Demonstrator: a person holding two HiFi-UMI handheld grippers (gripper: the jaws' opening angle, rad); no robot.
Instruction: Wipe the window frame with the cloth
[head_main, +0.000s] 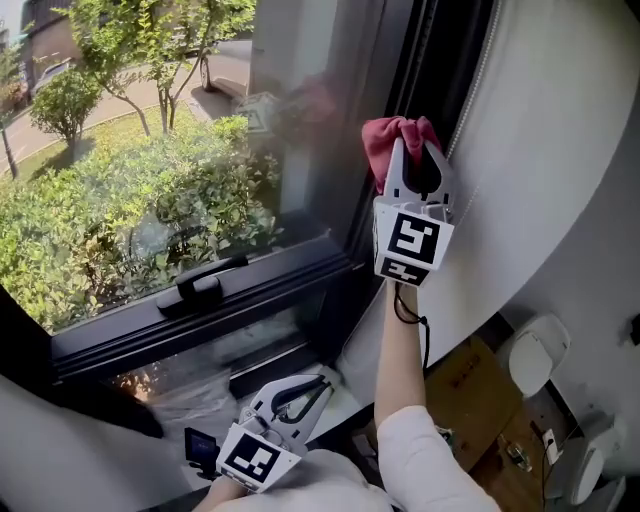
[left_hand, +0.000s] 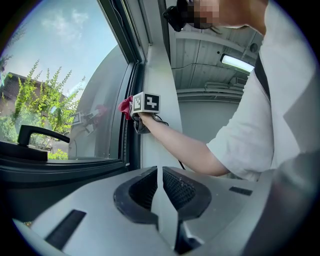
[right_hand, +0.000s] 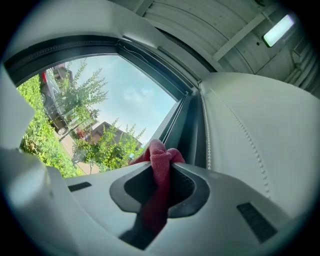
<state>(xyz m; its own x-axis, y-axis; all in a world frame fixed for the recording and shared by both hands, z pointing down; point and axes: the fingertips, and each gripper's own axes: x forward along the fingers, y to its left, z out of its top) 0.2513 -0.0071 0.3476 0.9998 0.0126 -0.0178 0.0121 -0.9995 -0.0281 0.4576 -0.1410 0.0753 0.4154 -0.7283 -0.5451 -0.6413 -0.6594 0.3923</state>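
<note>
The right arm (head_main: 398, 350) reaches straight up, holding the right gripper (head_main: 413, 150) against the dark upright frame (head_main: 425, 60). Its jaws are clamped on a red cloth (head_main: 384, 140), which bunches past the tips and touches the frame. The left gripper (head_main: 318, 385) is held low by the body, jaws together and empty.

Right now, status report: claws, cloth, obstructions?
Right claw shut on red cloth, up at window frame. Left claw shut, empty, held low. Bead cord close beside cloth.
</note>
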